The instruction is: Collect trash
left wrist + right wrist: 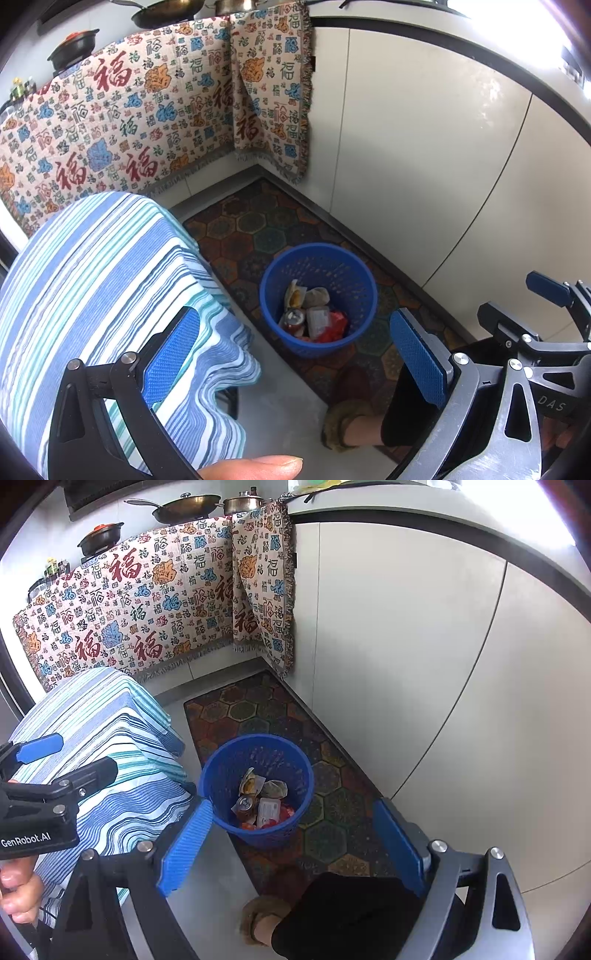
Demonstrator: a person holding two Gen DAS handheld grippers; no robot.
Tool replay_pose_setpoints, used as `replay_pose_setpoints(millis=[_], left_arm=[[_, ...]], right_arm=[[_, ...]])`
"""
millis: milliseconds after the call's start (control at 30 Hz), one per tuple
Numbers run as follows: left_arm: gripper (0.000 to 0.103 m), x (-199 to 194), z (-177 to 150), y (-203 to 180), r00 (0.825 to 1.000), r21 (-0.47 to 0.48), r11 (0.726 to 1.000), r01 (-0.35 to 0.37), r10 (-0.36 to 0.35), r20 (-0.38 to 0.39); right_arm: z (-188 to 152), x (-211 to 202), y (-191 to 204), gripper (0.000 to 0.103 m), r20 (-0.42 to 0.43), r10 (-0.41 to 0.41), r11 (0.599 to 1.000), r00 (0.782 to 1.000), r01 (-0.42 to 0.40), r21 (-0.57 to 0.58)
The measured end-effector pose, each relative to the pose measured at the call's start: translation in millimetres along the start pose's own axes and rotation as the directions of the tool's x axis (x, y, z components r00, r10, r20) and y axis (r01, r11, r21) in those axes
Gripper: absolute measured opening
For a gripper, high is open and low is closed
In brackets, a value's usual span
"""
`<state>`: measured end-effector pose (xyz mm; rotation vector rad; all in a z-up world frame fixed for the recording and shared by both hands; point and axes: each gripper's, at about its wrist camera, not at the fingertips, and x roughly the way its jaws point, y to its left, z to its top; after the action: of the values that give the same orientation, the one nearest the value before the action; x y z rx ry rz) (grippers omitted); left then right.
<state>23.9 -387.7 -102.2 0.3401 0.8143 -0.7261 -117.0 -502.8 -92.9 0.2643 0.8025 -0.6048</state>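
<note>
On the hexagon-patterned mat (332, 812), trash fills the blue basket (218, 771).
Left gripper (295, 354) and right gripper (291, 845) hover above, jaws released, grasping nothing.

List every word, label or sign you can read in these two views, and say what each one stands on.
"GenRobot.AI": on the left gripper body, right wrist view.
"DAS": on the right gripper frame, left wrist view.
"福": woven repeatedly across the patterned cloth.
Wrappers and can in the blue basket: print too small to read.
</note>
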Motion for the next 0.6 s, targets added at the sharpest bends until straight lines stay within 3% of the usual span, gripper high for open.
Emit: replay_pose_setpoints(millis=[600], left_arm=[[0.103, 6.2, -1.7, -0.6, 1.0, 0.007, 1.0, -0.005, 0.005, -0.013]], right_arm=[[-0.1, 12.4, -3.7, 0.09, -0.019, 0.0, 1.0, 1.0, 0.0, -0.004]])
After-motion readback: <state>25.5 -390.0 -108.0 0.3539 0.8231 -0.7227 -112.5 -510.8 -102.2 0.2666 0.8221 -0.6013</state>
